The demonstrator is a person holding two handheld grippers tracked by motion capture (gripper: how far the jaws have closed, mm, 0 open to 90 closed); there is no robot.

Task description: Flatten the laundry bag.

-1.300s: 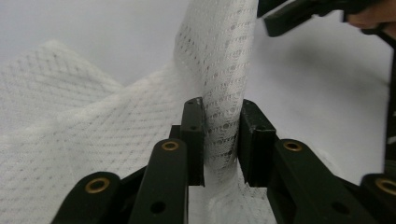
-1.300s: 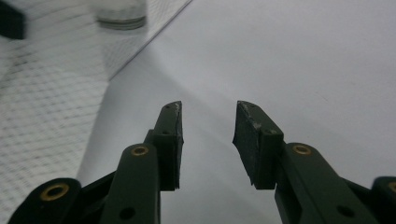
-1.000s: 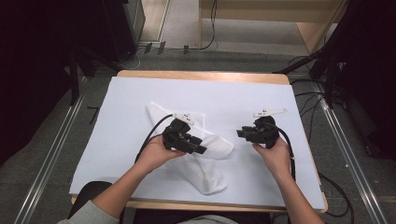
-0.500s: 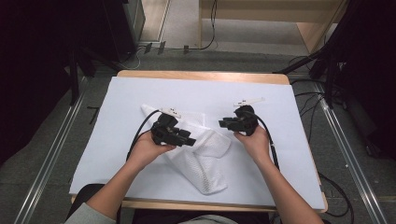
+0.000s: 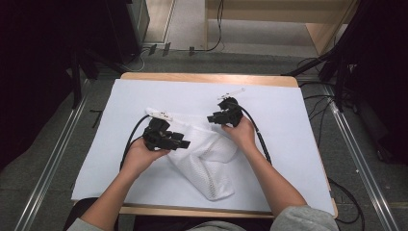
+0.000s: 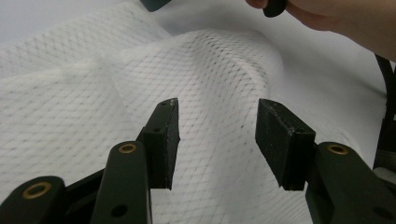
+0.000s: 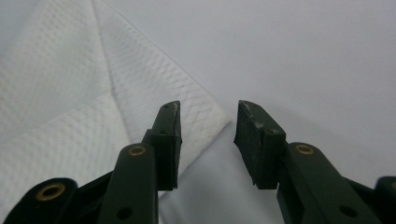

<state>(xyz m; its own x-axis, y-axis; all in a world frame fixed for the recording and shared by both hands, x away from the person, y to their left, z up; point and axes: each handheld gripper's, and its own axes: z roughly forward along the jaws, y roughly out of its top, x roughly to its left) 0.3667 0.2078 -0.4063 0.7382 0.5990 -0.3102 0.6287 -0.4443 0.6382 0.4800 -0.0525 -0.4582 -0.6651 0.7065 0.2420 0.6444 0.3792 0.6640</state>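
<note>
**Both grippers over the cloth, right one freshly moved in to a corner**

A white, waffle-textured mesh cloth (image 5: 204,154) lay crumpled in loose folds near the middle of a pale blue-white sheet (image 5: 288,106) covering the wooden table (image 5: 207,77). Compared with a second earlier, the right gripper (image 5: 214,118) had travelled leftward from bare sheet to the cloth's far edge, while the left gripper (image 5: 183,143) had drifted somewhat left and away from the person, above the bunched fabric.

In the right gripper view, a pointed corner of the cloth (image 7: 205,123) lay between and just beyond the jaws, which had just been opening and stood apart with nothing pinched. The left gripper's jaws had also been opening; in its own view they hung moderately wide above a raised fold (image 6: 224,70), gripping nothing.

Judging by this, the cloth was released and a fresh grasp was being set up, probably at that corner, to spread or fold the cloth.
</note>
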